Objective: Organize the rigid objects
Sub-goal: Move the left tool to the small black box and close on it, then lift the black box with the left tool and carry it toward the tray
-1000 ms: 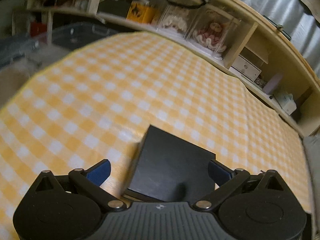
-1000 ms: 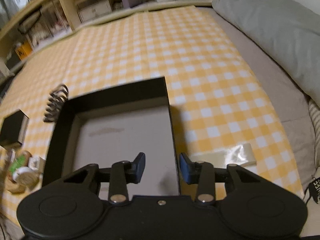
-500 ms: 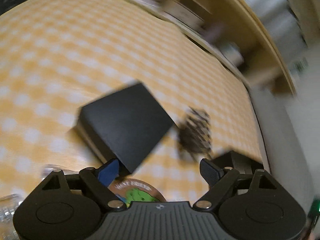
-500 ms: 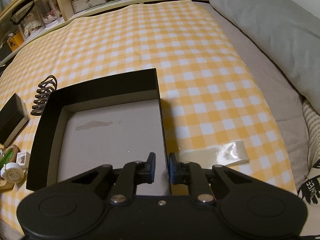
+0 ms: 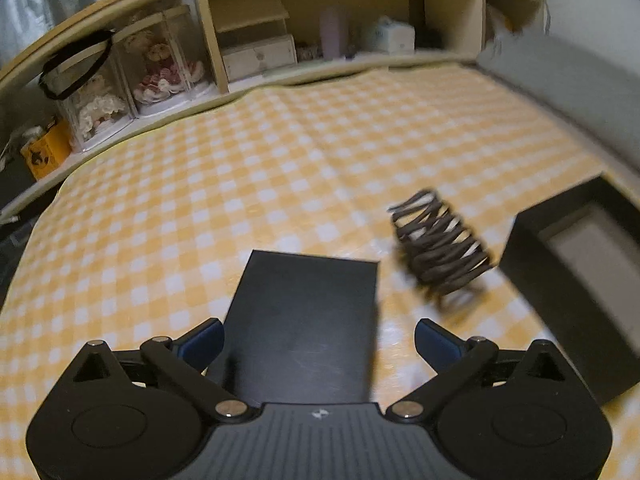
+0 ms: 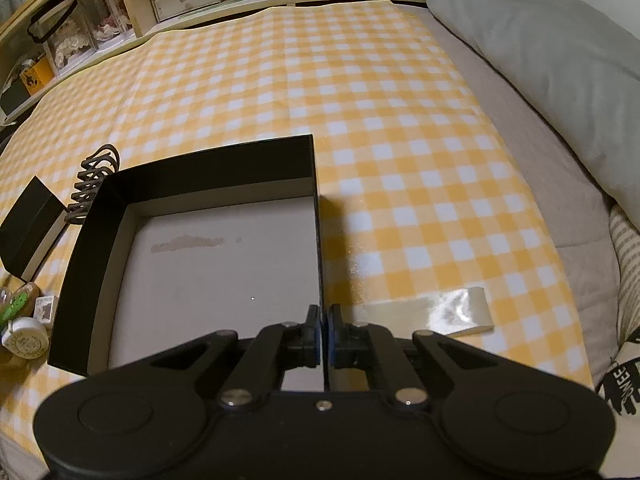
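Note:
A small black box point(image 5: 308, 320) lies on the yellow checked cloth between the open fingers of my left gripper point(image 5: 318, 344); it also shows in the right wrist view point(image 6: 28, 228). A dark wire spiral holder point(image 5: 438, 250) lies just right of it, also seen in the right wrist view point(image 6: 94, 178). A large open black tray point(image 6: 200, 216) with a grey floor sits on the cloth; its corner shows in the left wrist view point(image 5: 568, 280). My right gripper point(image 6: 323, 330) is shut on the tray's right wall near its front corner.
Small jars and a tiny carton point(image 6: 24, 320) lie left of the tray. A strip of clear tape point(image 6: 424, 310) lies on the cloth to the right. A grey pillow point(image 6: 540, 60) is at the right. Wooden shelves point(image 5: 248, 48) with boxes line the far edge.
My right gripper has closed onto the tray's right wall. My left gripper has swung round and now straddles the small black box, with the spiral holder to its right.

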A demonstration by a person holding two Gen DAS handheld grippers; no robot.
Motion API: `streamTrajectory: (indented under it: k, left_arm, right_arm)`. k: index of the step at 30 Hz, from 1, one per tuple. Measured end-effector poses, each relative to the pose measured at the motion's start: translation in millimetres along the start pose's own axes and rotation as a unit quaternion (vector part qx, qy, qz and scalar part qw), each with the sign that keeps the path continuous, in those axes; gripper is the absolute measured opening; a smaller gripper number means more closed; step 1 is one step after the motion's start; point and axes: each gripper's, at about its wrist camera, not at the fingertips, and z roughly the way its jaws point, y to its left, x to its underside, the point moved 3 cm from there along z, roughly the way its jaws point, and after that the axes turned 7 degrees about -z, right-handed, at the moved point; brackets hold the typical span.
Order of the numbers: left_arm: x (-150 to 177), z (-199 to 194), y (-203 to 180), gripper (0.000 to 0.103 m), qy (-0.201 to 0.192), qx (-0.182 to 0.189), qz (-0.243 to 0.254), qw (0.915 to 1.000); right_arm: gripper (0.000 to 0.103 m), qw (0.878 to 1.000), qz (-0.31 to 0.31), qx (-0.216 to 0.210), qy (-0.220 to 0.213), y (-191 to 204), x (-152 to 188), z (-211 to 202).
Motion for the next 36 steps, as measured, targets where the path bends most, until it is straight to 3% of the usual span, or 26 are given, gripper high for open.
streamTrajectory:
  k: [5, 9, 14, 18, 21, 26, 29, 32, 34, 36]
  left_arm:
    - [1.5, 2.6, -12.9, 0.1, -0.004, -0.019, 0.085, 0.9962]
    - [12.4, 7.2, -41.8, 0.095, 0.017, -0.046, 0.168, 0.9846]
    - [18.4, 31.1, -42.7, 0.096, 0.037, -0.105, 0.206, 0.9721]
    - [9.2, 35.0, -22.5, 0.092, 0.041, -0.082, 0.138, 0.9862]
    - [-0.6, 30.3, -6.7, 0.087, 0.033, -0.044, 0.087, 0.9947]
    - [-12.5, 20.1, 30.8, 0.08, 0.019, 0.024, -0.038, 0.9988]
    - [-14.5, 12.1, 59.3, 0.074, 0.009, 0.069, -0.132, 0.9888]
    - [-9.1, 7.0, 93.1, 0.072, 0.004, 0.108, -0.228, 0.9675]
    - [-5.1, 1.9, 111.6, 0.072, -0.008, 0.111, -0.276, 0.9546]
    - [-4.0, -5.3, 123.5, 0.072, -0.021, 0.094, -0.294, 0.9509]
  right_arm:
    - [0.004, 1.0, 0.003, -0.003, 0.0, 0.7, 0.5, 0.5]
    - [0.005, 1.0, 0.005, -0.005, 0.0, -0.7, 0.1, 1.6]
    - [0.005, 1.0, 0.004, -0.005, 0.001, -2.3, -0.7, 0.7]
    - [0.005, 1.0, 0.007, -0.007, 0.0, -4.0, -0.9, 1.1]
    - [0.005, 1.0, 0.007, -0.006, 0.0, -2.6, -1.1, 1.3]
    - [0.005, 1.0, 0.007, -0.007, 0.0, -2.3, -0.8, 1.2]
    - [0.005, 1.0, 0.008, -0.007, 0.0, -2.1, -0.7, 1.3]
    - [0.005, 1.0, 0.008, -0.007, 0.0, -1.6, -1.0, 1.5]
    - [0.005, 1.0, 0.008, -0.007, 0.0, -1.8, -0.6, 1.4]
    - [0.005, 1.0, 0.007, -0.007, 0.0, -1.8, -0.4, 1.5]
